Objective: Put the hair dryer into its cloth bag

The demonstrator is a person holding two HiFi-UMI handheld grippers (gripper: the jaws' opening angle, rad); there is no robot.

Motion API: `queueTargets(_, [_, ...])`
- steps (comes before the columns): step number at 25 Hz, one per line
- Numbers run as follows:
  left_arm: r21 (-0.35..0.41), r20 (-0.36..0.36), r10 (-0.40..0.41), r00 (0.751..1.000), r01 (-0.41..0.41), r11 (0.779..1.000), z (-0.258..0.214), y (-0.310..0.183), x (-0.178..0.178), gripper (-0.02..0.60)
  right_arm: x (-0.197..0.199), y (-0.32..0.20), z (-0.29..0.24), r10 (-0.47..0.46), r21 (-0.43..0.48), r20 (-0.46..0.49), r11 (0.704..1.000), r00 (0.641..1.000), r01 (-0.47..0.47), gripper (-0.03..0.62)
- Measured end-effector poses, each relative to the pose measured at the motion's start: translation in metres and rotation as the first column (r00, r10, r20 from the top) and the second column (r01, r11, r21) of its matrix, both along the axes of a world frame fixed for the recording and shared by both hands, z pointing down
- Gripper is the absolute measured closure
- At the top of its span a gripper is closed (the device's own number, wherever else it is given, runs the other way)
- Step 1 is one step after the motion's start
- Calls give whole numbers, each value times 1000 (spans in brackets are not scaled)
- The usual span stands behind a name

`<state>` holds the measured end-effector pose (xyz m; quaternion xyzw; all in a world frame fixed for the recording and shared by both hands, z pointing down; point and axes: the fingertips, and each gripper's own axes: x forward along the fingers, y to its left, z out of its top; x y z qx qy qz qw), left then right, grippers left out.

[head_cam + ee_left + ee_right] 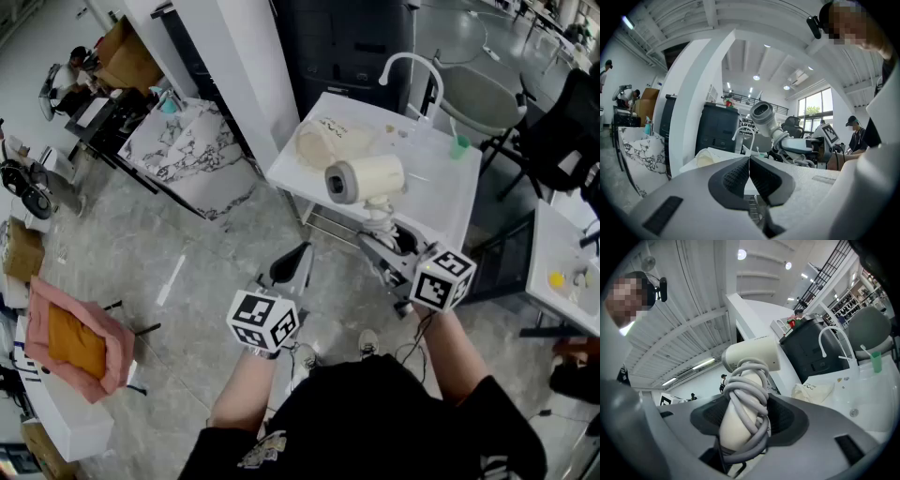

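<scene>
A cream hair dryer (pixel 367 178) with its grey cord wound round the handle is held in the air over the near edge of a white table (pixel 441 192). My right gripper (pixel 389 246) is shut on the dryer's handle (pixel 743 420), and the barrel (pixel 752 354) points left in the head view. The cream cloth bag (pixel 321 142) lies crumpled on the table just beyond the dryer; it also shows as the bag (pixel 814 392) and the bag (pixel 708 157). My left gripper (pixel 298 265) is shut and empty, hanging left of the dryer and short of the table, pads (pixel 740 176) pressed together.
A white tap (pixel 411 67) and a small green cup (pixel 459 145) stand at the table's far side. A dark cabinet (pixel 347 37) sits behind it, a marbled box (pixel 192 155) to the left, black chairs (pixel 562 131) to the right, and a pink cushion (pixel 70 342) lower left.
</scene>
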<state>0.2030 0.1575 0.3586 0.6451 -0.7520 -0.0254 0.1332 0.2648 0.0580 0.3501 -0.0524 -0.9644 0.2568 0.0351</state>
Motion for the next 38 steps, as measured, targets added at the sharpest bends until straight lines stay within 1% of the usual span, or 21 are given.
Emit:
queueTargets(6, [0,-3,-1,1000,1,1000,-2,3,7,577,6,3,-4,-3,2,0,1000,1000,3,356])
queueTargets(10, [4,-2,-7,1000,7,1000,-5,9,11,577,10,9,-7,-6,21,5,1000,1000,5,355])
queueTargets(14, [-2,8,-7,1000,7,1000,-5,17,12,574,12,15,-12,-5,22,15,1000,1000,4,353])
queueTargets(15, [-3,11,-5,1000,5,1000,-5,20,12,567,12,17,-13,-1,24,15,1000,1000,1,353])
queueTargets(16, [-5,14,-3,1000,3,1000,-5,24,11,543,11,18,-13,3,26,14,1000,1000,-4,353])
queueTargets(18, [-8,19,1,1000,-1,1000,-2,32,8,488,9,23,-11,13,29,10,999,1000,-13,353])
queueTargets(23, [-4,17,7,1000,-7,1000,0,53,-5,435,1,36,-11,42,28,-1,999,999,-42,353])
queueTargets(28, [1,12,21,1000,-21,1000,2,74,-18,423,-6,50,-11,81,23,-13,996,997,-80,353])
queueTargets(38, [17,-5,67,998,-67,998,3,127,-53,420,-35,101,-11,138,31,-30,990,990,-137,353])
